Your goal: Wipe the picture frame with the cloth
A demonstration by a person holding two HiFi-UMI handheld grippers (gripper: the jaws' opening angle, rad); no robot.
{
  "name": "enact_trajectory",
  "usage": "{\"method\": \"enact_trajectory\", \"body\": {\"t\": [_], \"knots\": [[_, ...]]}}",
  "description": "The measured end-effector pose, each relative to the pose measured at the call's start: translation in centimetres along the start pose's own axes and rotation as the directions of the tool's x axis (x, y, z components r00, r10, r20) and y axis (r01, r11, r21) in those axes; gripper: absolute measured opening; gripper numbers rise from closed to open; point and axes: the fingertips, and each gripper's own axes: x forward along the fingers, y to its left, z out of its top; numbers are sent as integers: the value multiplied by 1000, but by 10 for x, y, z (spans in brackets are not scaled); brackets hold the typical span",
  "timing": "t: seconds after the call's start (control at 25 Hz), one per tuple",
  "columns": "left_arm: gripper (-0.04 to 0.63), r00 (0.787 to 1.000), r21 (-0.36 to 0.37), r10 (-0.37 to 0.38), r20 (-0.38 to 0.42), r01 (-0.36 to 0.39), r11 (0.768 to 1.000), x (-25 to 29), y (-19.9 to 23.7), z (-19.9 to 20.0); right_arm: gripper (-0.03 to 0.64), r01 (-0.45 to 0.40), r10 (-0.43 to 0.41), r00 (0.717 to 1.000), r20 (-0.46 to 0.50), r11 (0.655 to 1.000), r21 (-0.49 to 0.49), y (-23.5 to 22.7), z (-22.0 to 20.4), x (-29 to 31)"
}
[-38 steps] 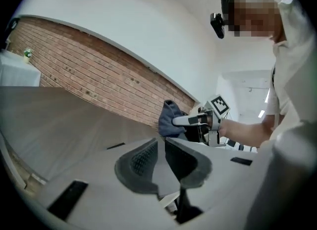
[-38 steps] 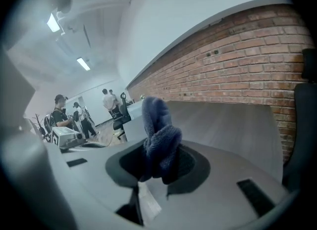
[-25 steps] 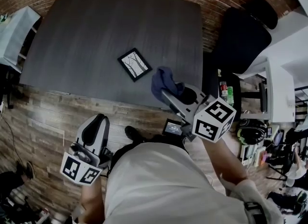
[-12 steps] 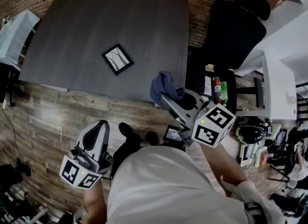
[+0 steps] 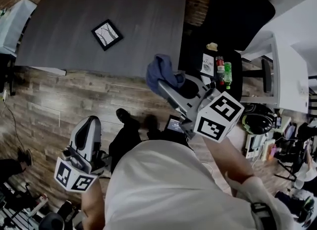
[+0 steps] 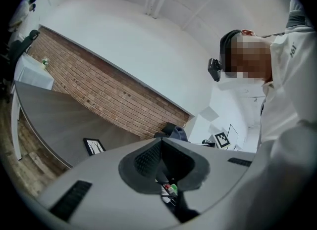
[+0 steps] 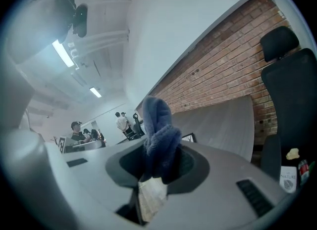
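Since the earlier frames the picture frame [image 5: 107, 34] is displaced up-left in the head view, flat on the table [image 5: 148, 11], while the cloth [image 5: 161, 71] is clamped in the right gripper [image 5: 167, 83] for wiping and the left gripper [image 5: 90, 122] is clenched empty.

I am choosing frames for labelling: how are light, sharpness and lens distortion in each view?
Head view: even, dim light, no glare; the picture frame on the table is small but sharp. Left gripper view: strong fisheye, dark corners, the table's edge bends. Right gripper view: the ceiling lamp glares; the cloth between the jaws is close yet clear.
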Motion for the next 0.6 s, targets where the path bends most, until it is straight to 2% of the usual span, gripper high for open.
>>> {"method": "enact_trajectory", "body": {"t": [0.12, 0.32, 0.44, 0.6], "knots": [[11, 1000, 0, -7, 7, 7, 1000, 1, -8, 0, 100, -2, 2, 1000, 1, 1000, -14, 4, 0, -10], [17, 998, 0, -62, 27, 62, 998, 2, -15, 7, 98, -2, 2, 1000, 17, 999, -47, 19, 6, -17], [76, 997, 15, -76, 28, 76, 997, -2, -16, 13, 98, -26, 28, 999, 21, 998, -59, 35, 9, -14], [94, 994, 20, -103, 28, 103, 995, -9, -19, 16, 98, -87, 89, 996, 15, 993, -78, 60, 10, -7]]}}
